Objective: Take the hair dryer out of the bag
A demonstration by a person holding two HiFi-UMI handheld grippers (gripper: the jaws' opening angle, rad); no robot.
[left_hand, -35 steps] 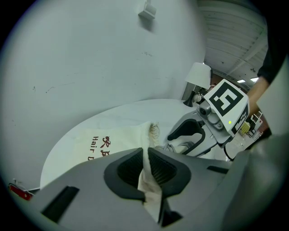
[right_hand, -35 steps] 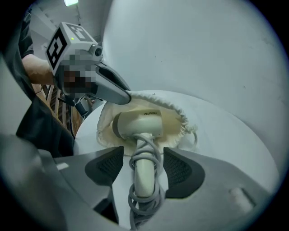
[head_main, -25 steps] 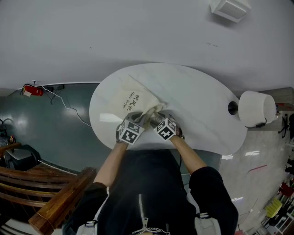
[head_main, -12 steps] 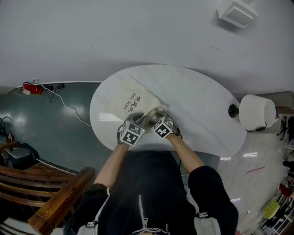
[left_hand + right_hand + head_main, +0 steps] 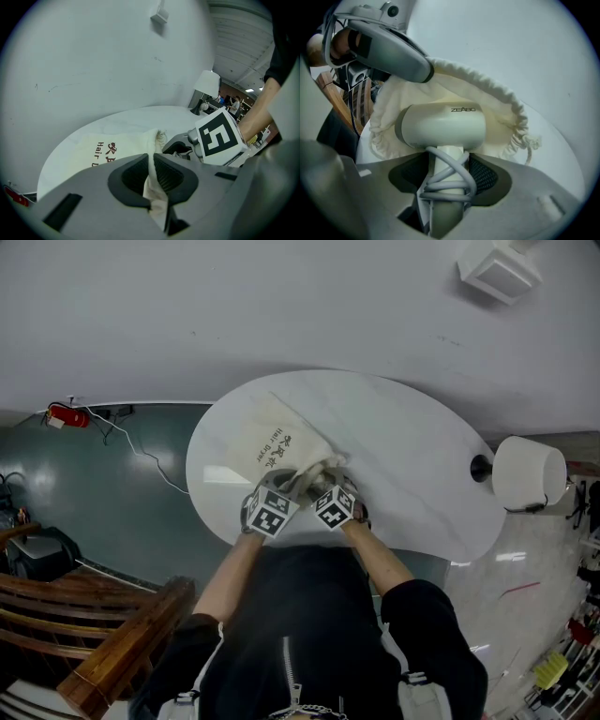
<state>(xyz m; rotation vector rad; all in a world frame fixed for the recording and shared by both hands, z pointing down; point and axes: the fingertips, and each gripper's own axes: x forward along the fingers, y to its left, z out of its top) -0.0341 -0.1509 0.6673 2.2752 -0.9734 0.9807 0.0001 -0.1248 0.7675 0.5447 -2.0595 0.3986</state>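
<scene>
My right claw point(image 5: 447, 177) sank a bit, pinching the dryer point(image 5: 440, 126) handle; my left claw point(image 5: 152, 176) pinches the bag point(image 5: 119, 151).

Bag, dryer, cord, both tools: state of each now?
bag: lying on the table, mouth open
dryer: body at the bag's mouth, handle outside
cord: wound round the dryer's handle
left tool: shut on the bag's rim
right tool: shut on the dryer's handle
</scene>
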